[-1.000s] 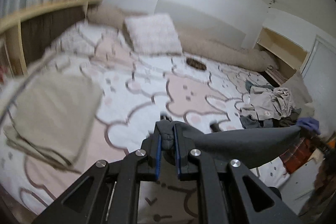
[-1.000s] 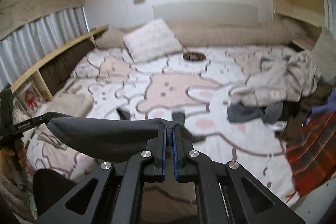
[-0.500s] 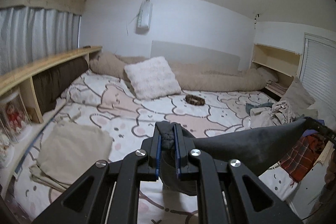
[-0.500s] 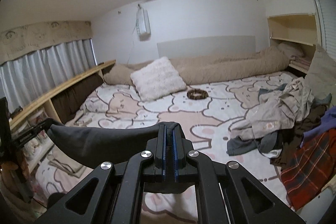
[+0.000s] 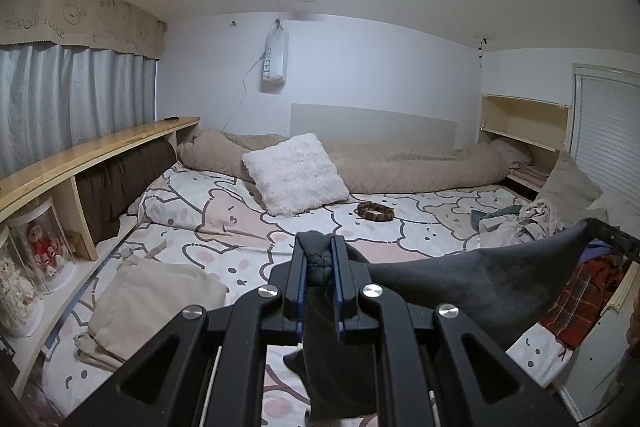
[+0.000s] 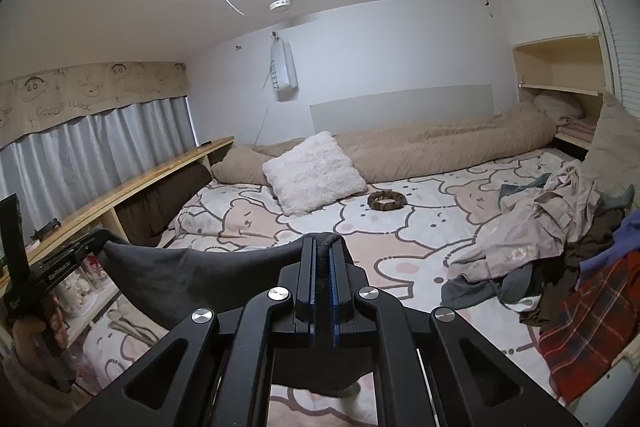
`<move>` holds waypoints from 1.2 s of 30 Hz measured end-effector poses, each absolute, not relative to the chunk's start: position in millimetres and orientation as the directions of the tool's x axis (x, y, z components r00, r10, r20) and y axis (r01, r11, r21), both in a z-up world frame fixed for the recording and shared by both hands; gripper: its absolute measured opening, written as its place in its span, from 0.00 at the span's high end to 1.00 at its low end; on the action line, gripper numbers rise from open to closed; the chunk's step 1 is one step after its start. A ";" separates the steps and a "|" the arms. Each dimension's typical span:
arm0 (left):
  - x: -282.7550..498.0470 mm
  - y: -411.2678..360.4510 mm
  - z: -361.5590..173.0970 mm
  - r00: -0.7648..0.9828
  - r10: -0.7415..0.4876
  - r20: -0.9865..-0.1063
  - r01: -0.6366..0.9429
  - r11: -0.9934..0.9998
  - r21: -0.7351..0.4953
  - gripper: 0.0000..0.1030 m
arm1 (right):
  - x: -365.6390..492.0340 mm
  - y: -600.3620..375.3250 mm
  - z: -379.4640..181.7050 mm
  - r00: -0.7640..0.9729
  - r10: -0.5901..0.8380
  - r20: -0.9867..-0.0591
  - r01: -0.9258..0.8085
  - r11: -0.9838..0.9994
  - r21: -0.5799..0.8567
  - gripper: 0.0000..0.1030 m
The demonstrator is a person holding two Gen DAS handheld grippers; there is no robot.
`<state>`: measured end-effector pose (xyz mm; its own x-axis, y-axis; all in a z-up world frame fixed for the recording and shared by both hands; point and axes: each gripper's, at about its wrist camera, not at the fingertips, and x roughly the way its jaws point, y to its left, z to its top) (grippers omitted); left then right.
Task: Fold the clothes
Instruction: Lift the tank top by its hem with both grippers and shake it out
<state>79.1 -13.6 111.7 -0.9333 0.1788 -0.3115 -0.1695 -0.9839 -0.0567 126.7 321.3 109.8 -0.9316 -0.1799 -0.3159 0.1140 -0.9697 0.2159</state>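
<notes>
A dark grey garment (image 5: 472,279) hangs stretched between both grippers above the bed. My left gripper (image 5: 319,259) is shut on a bunched corner of it; the cloth runs right to the other gripper at the frame's edge. In the right wrist view my right gripper (image 6: 322,251) is shut on the opposite corner of the dark grey garment (image 6: 192,271), which spans left to the left gripper, held by a hand. The rest of the garment drops below the fingers, out of sight. A pile of unfolded clothes (image 6: 560,227) lies at the bed's right side.
Folded beige cloth (image 5: 148,299) lies on the cartoon-print bed (image 5: 400,227) at the left. A white fluffy pillow (image 5: 296,173) and a brown scrunchie (image 5: 375,211) sit farther back. A wooden shelf (image 5: 92,151) runs along the left; red plaid cloth (image 6: 588,331) lies at right.
Both grippers have risen and tilted upward with the garment held taut between them; the views now show the wall and ceiling instead of mostly bed.
</notes>
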 end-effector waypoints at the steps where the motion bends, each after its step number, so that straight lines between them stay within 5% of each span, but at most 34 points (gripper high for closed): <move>1: 80.3 -13.3 112.3 -0.934 0.177 -0.309 -0.168 -0.984 -0.055 0.89 | 127.9 321.2 110.5 -0.932 -0.180 -0.315 0.115 -0.970 0.214 0.95; 7: 95.8 -14.8 120.6 -0.943 0.188 -0.274 -0.178 -0.982 -0.060 0.89 | 137.5 321.5 114.7 -0.936 -0.196 -0.292 0.130 -0.965 0.228 0.95; 14: 141.9 -23.2 160.0 -0.965 0.234 -0.121 -0.229 -0.972 -0.056 0.89 | 171.4 323.5 146.3 -0.945 -0.281 -0.170 0.230 -0.935 0.269 0.95; 18: 106.8 -32.2 155.8 -0.937 0.287 -0.200 -0.267 -0.956 -0.121 0.89 | 165.6 323.3 154.7 -0.955 -0.246 -0.163 0.206 -0.951 0.229 0.95; 22: 21.0 -34.7 118.8 -0.848 0.353 -0.395 -0.272 -0.930 -0.246 0.89 | 107.4 331.0 128.1 -0.927 -0.228 -0.298 0.159 -0.958 0.239 0.95; 26: -75.4 -23.2 90.3 -0.786 0.374 -0.492 -0.224 -0.914 -0.338 0.89 | 16.8 339.9 96.4 -0.872 -0.213 -0.441 0.108 -0.962 0.251 0.95; 29: -124.0 -7.2 100.1 -0.788 0.387 -0.478 -0.219 -0.903 -0.370 0.89 | -34.3 347.3 100.3 -0.865 -0.199 -0.461 0.083 -0.962 0.259 0.95; 36: -129.5 -0.1 133.6 -0.846 0.347 -0.404 -0.253 -0.930 -0.269 0.89 | -54.2 347.4 148.7 -0.922 -0.180 -0.343 0.125 -0.977 0.175 0.95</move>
<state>-129.5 -0.1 133.6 -0.8463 0.3468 -0.4043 -0.2526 -0.9295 -0.2687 -54.2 347.4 148.7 -0.9221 -0.1798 -0.3427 0.1255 -0.9766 0.1748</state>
